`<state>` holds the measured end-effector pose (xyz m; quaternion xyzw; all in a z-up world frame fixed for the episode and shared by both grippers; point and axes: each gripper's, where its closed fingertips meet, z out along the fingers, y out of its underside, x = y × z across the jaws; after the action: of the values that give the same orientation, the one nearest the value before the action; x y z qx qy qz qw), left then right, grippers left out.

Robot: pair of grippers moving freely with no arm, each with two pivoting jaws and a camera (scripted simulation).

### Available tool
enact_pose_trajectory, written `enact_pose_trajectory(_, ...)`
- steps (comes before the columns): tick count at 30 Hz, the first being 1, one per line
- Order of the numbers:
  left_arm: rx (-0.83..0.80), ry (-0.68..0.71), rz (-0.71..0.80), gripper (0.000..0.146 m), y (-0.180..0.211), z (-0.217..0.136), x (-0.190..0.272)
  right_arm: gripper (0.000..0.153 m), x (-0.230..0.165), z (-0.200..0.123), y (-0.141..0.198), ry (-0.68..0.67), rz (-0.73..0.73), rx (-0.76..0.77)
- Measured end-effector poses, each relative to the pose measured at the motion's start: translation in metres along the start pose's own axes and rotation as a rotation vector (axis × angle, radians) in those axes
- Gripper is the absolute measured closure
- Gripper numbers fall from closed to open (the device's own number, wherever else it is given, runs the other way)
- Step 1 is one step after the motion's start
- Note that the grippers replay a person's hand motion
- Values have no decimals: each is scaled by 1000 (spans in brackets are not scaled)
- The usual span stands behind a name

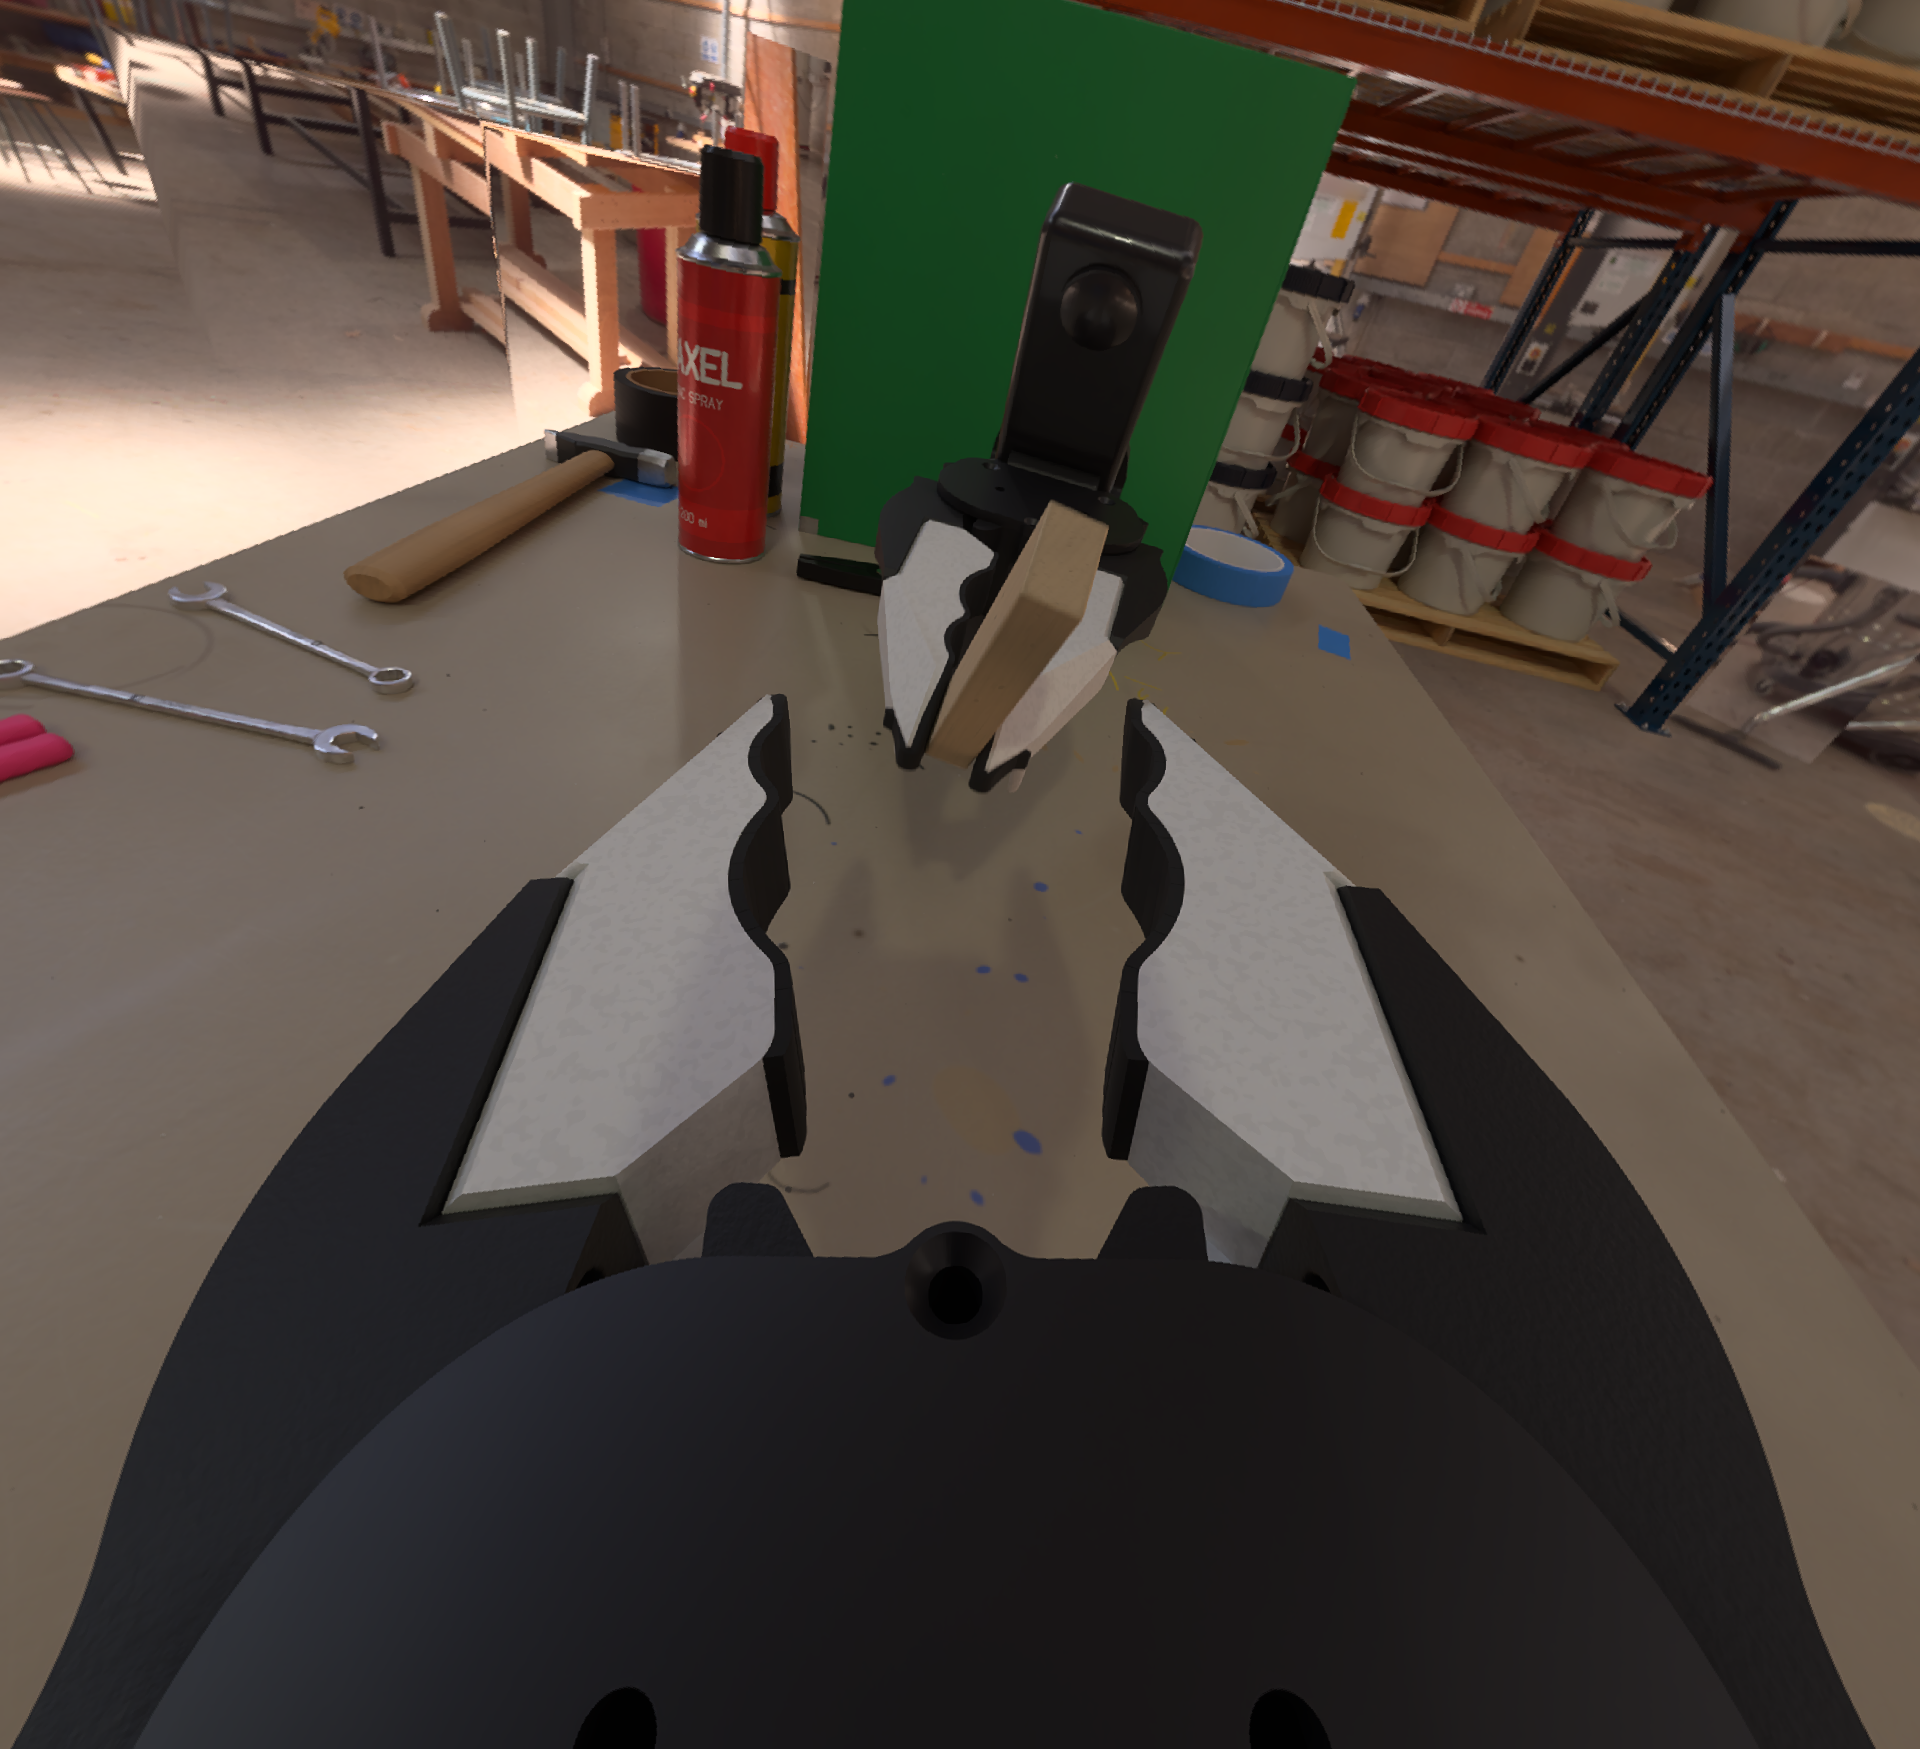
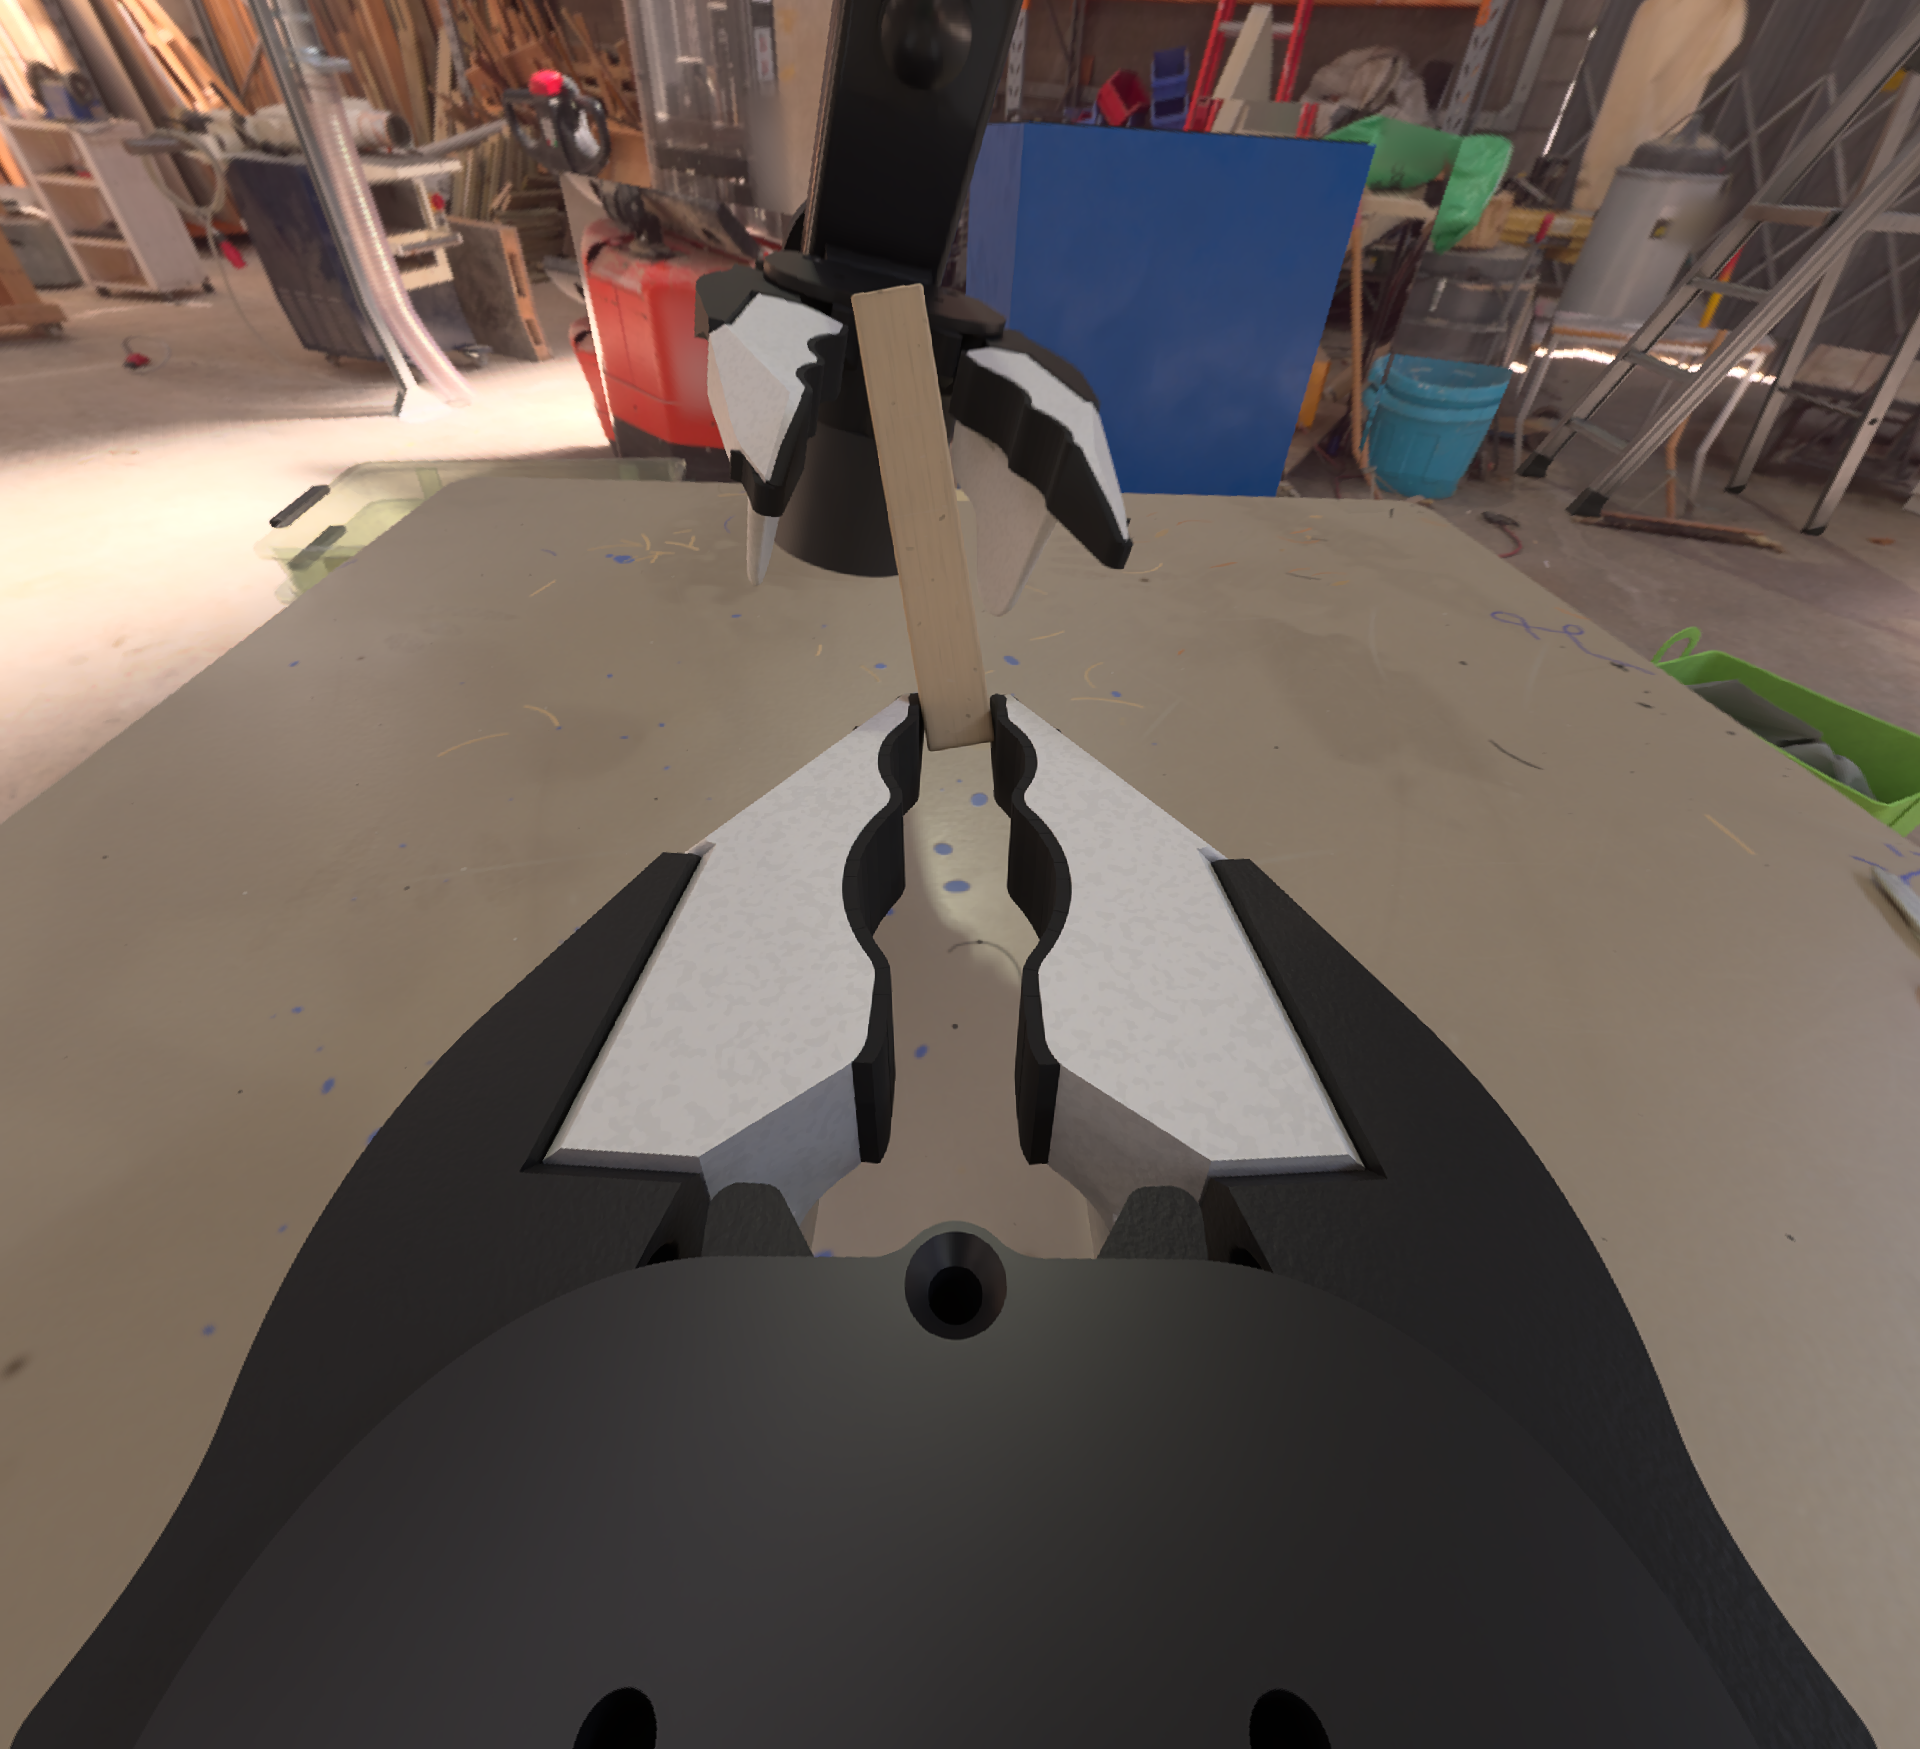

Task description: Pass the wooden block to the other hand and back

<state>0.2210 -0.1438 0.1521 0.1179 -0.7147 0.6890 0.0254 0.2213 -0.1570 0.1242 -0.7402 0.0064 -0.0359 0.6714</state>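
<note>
The wooden block (image 2: 925,504) is a thin pale slab. My right gripper (image 2: 956,723) is shut on its lower end at the fingertips, and the block stands up and away above the tan table (image 2: 416,764). In the left wrist view the right gripper (image 1: 951,764) faces me with the block (image 1: 1029,629) tilted between its fingers. My left gripper (image 1: 956,712) is open and empty, a short way in front of the block, not touching it. In the right wrist view the left gripper (image 2: 935,546) shows behind the block, its fingers spread to either side of the upper end.
On the table at the far left stand a red spray can (image 1: 727,390), a hammer (image 1: 488,525), two wrenches (image 1: 291,639) and a black tape roll (image 1: 644,406). A green board (image 1: 1060,245) and blue tape roll (image 1: 1236,567) are behind. A blue board (image 2: 1153,307) and green bin (image 2: 1808,723) are at the other end.
</note>
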Motion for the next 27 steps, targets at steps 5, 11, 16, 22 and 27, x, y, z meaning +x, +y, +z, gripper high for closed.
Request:
enact_pose_trajectory(5,-65,10,108,99,10,0,9,140,-5,9,10,-24,-4,-68)
enact_pose_trajectory(11,-82,-18,170,132,16,2,10,141,-12,15,20,-59,4,-118)
enact_pose_trajectory(16,-76,-68,300,135,10,2,6,133,2,9,13,3,-3,-111)
enact_pose_trajectory(22,-155,-389,804,135,4,-22,-25,100,88,-54,10,510,67,-197)
enact_pose_trajectory(27,-185,-612,1001,135,-6,-46,-49,97,110,-84,-7,704,188,-105)
